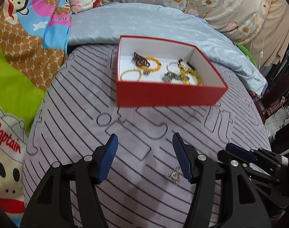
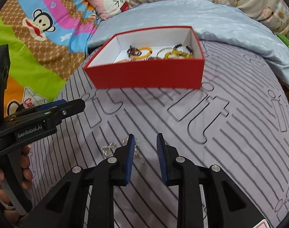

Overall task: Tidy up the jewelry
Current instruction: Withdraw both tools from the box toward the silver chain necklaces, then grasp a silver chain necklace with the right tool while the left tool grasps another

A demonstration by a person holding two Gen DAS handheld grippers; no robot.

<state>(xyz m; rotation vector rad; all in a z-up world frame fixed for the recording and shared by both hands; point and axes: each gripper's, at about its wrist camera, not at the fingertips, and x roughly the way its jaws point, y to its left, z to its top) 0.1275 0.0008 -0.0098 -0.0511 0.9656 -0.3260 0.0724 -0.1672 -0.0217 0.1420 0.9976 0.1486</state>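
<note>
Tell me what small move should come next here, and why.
Probably ease the right gripper a little to its left, so its fingers straddle the silver chain. That chain lies loose on the striped sheet, outside the red box that holds the other jewelry, and both grippers are empty.

"Captain" stands in red on the cartoon quilt [image 1: 6, 138]; "GenRobot.AI" is printed on the left tool [image 2: 72, 107].

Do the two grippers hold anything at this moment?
No. The left gripper and the right gripper are both open and empty; the silver chain lies on the bed.
</note>
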